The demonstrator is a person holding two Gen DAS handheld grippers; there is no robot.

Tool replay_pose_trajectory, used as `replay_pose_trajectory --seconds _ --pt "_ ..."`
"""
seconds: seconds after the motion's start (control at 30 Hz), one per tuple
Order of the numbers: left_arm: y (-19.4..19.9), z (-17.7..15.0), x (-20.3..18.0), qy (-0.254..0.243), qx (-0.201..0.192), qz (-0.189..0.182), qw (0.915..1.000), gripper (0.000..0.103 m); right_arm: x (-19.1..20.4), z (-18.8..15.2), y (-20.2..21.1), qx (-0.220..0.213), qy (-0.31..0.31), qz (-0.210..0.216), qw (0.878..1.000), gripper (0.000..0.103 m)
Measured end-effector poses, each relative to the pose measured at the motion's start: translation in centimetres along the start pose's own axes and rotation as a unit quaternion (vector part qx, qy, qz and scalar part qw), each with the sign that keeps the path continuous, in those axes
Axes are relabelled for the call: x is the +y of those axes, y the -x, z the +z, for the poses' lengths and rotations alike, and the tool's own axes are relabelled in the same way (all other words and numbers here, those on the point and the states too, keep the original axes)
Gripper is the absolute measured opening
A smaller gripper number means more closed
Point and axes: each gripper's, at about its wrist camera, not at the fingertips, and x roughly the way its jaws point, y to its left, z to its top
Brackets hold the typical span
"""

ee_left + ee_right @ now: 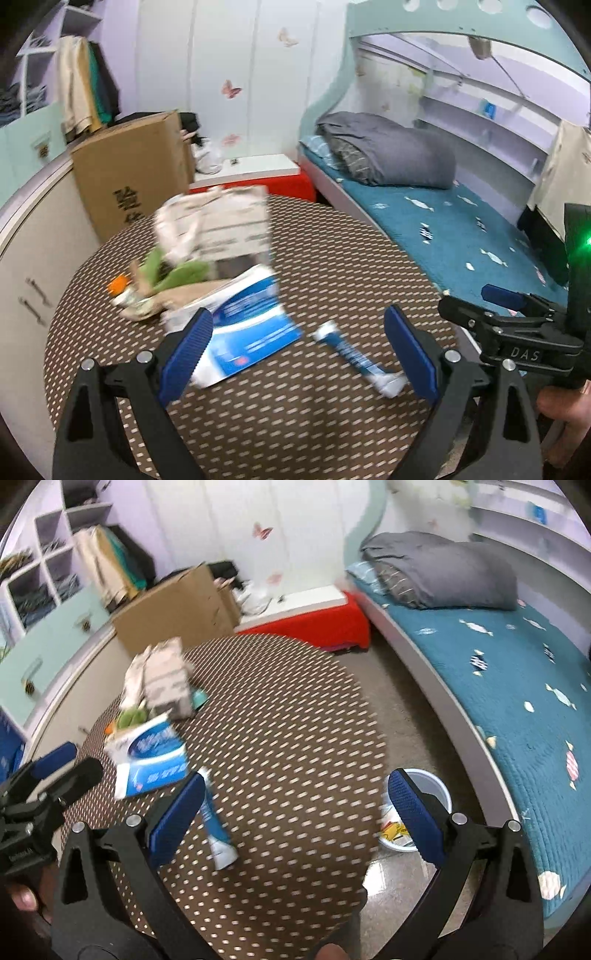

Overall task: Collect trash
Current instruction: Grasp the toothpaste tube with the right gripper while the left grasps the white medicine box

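A round table point(295, 424) with a brown dotted cloth holds trash. A blue and white tube point(354, 356) lies near the front, also in the right wrist view point(218, 830). A blue and white flat packet point(243, 328) lies left of it point(155, 757). Behind are a crumpled patterned paper bag point(218, 225), green scraps point(181, 275) and a small bottle with an orange cap point(122, 290). My left gripper point(299, 354) is open above the table, between packet and tube. My right gripper point(295, 816) is open and empty over the table's right side.
A pale blue bin point(417, 812) with wrappers inside stands on the floor right of the table. A bed with a teal cover point(498, 686) runs along the right. A cardboard box point(133, 173) and a red and white bench point(258, 177) stand behind the table.
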Motion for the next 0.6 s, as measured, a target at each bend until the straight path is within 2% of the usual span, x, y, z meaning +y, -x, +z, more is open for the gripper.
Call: replay_pose_trajectory --seconds 0.2,0.27,0.3,0.33,0.37,0.4,0.43,0.47,0.5,0.6 --pt "0.0 -2.2 4.9 0.013 0.007 0.039 0.9991 0.092 4.2 -1.6 -2.5 0.037 0.072 0.015 0.997 0.097" --pt "-0.5 -2.9 6.7 0.024 0.014 0.056 0.9981 0.092 5.4 -2.1 -3.7 0.047 0.092 0.022 0.994 0.093" --pt "-0.8 -3.0 7.4 0.029 0.016 0.060 0.9976 0.092 5.9 -2.4 -4.3 0.052 0.101 0.021 0.993 0.080" --pt "-1.2 -3.1 8.2 0.036 0.018 0.067 0.9970 0.092 6.3 -2.6 -5.0 0.058 0.111 0.016 0.992 0.063" --pt "-1.6 -3.2 8.8 0.038 0.018 0.071 0.9966 0.092 6.5 -2.8 -5.4 0.062 0.116 0.012 0.991 0.053" --pt "-2.2 -3.3 9.4 0.040 0.021 0.071 0.9964 0.092 6.8 -2.9 -5.8 0.066 0.121 0.008 0.990 0.035" --pt "-2.7 -3.4 9.9 0.039 0.025 0.067 0.9967 0.092 7.0 -3.1 -6.3 0.072 0.126 0.005 0.989 0.028" --pt "-3.2 -3.4 10.1 0.035 0.027 0.064 0.9970 0.092 7.0 -3.1 -6.3 0.068 0.129 0.002 0.989 0.025" --pt "-3.7 -3.3 10.3 0.030 0.028 0.062 0.9972 0.092 7.2 -3.2 -6.2 0.067 0.133 0.011 0.989 0.014" --pt "-5.8 -3.2 10.4 0.008 0.043 0.062 0.9971 0.092 7.3 -3.2 -5.7 0.062 0.133 0.025 0.989 0.012"
